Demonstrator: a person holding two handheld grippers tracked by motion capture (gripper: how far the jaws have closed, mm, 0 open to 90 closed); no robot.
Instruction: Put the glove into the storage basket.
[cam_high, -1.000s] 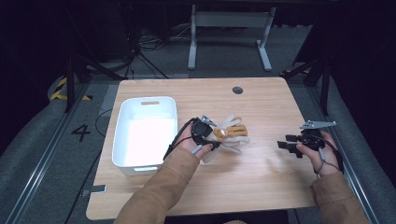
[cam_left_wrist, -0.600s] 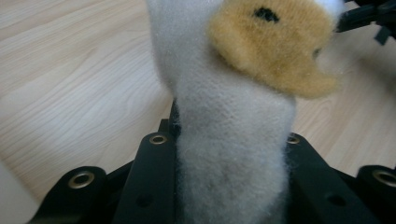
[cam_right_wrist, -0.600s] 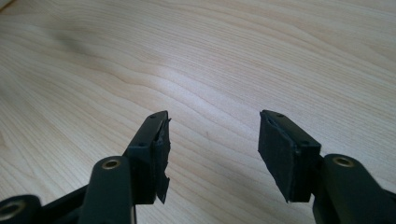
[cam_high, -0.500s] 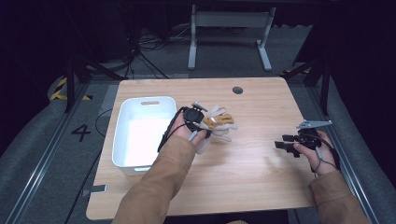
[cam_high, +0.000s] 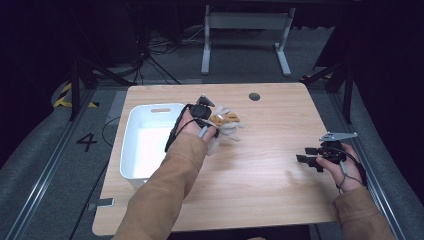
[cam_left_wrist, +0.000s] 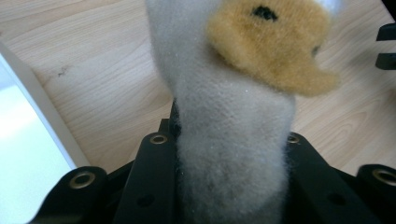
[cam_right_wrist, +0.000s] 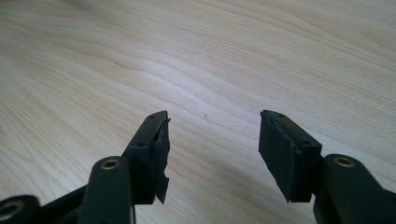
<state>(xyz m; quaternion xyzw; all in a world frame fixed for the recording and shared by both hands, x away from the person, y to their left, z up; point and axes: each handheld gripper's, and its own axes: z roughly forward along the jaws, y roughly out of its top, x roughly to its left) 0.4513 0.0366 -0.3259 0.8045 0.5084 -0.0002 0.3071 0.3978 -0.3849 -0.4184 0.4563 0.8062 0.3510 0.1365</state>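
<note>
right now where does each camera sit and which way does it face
high view: above the person's side, looking forward and down on the light wooden table; both sleeved forearms enter from below.
left gripper view: on the left gripper, along jaws clamped on a grey and orange plush toy.
right gripper view: on the right gripper, open jaws over bare wood.
shared: the toy, and the white plastic bin, show in high and left views.

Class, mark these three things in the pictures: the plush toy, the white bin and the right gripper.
plush toy (cam_left_wrist: 233, 140), left gripper view, on its grey body between the jaws.
white bin (cam_high: 131, 150), high view, on its left rim.
right gripper (cam_right_wrist: 212, 140), right gripper view, midway between its open fingertips.
</note>
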